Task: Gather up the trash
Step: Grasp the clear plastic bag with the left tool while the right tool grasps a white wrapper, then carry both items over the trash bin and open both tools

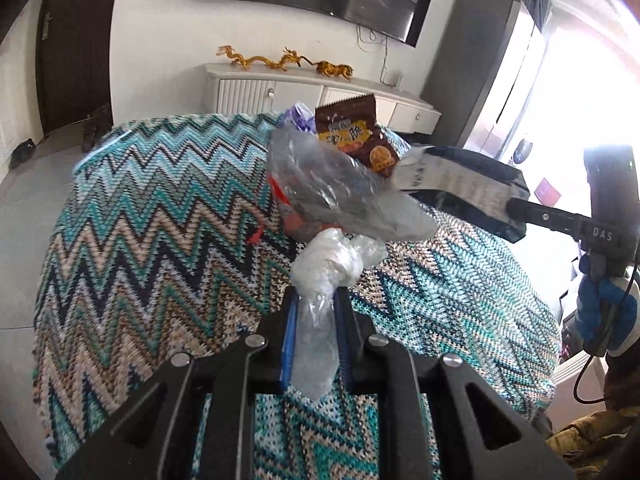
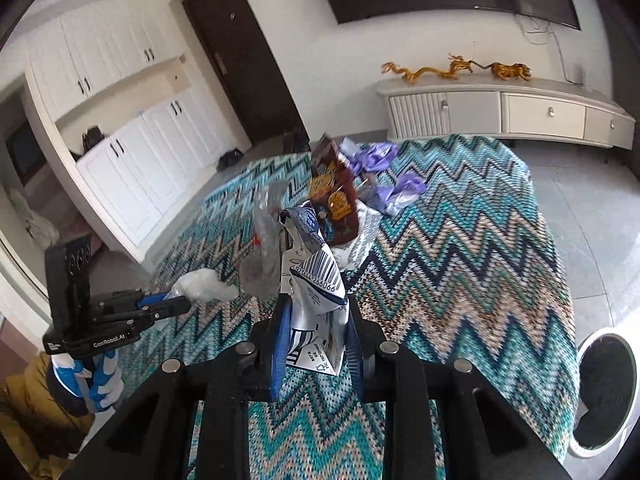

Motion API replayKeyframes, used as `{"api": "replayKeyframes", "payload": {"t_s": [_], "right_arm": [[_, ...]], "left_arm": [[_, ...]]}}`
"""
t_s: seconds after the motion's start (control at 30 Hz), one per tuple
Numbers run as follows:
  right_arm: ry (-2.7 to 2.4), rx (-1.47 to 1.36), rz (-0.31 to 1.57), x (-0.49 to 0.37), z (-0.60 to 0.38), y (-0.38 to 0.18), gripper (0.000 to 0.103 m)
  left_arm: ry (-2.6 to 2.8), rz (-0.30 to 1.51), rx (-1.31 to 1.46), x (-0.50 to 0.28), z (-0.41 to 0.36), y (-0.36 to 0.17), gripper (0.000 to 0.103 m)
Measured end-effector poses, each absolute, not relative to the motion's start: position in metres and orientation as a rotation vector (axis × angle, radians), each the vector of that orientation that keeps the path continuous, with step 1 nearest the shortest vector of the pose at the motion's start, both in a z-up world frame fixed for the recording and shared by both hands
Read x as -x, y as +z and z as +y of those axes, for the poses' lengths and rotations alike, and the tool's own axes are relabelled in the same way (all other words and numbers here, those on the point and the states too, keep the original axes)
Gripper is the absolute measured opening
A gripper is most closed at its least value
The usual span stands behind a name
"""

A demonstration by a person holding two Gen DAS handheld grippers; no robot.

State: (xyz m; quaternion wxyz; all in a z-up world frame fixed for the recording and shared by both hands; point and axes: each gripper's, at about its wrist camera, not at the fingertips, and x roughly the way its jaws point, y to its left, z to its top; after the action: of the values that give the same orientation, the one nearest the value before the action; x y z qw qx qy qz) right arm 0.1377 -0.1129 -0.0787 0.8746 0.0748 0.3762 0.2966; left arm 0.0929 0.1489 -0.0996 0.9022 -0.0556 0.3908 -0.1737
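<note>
My left gripper (image 1: 316, 300) is shut on a crumpled clear plastic bag (image 1: 332, 260), held above the table; it also shows in the right wrist view (image 2: 180, 302). My right gripper (image 2: 314, 300) is shut on a white and navy snack wrapper (image 2: 314, 276) with a barcode; it shows in the left wrist view (image 1: 460, 184) too. On the table lie a clear plastic wrapper with red trim (image 1: 320, 188), a brown snack packet (image 1: 356, 132) and purple wrappers (image 2: 380, 156).
The table wears a zigzag knitted cloth (image 1: 160, 240). A white bin with a black opening (image 2: 604, 388) stands on the floor at the right. A white sideboard (image 2: 500, 112) with gold dragon figures stands under a wall TV.
</note>
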Motion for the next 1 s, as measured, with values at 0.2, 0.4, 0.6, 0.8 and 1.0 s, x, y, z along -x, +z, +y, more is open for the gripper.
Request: {"api": "replayKeyframes", "payload": {"t_s": [0.2, 0.4, 0.6, 0.8, 1.0], "right_arm": [[0.597, -0.231, 0.701, -0.120, -0.144, -0.055, 0.024], [0.549, -0.312, 0.605, -0.104, -0.189, -0.039, 0.024], [0.432, -0.413, 0.550, -0.092, -0.258, -0.044, 0.024], [0.255, -0.487, 0.530, -0.071, -0.341, -0.064, 0.024], [0.064, -0.552, 0.575, -0.061, -0.420, -0.105, 0.024]], "left_arm": [[-0.353, 0.751, 0.128, -0.081, 0.148, -0.075, 0.015], [-0.401, 0.711, 0.090, -0.086, 0.120, -0.044, 0.014], [-0.509, 0.712, 0.033, -0.109, 0.054, -0.023, 0.014], [-0.626, 0.763, -0.056, -0.142, -0.049, -0.023, 0.014], [-0.722, 0.879, -0.127, -0.182, -0.170, -0.050, 0.014]]}}
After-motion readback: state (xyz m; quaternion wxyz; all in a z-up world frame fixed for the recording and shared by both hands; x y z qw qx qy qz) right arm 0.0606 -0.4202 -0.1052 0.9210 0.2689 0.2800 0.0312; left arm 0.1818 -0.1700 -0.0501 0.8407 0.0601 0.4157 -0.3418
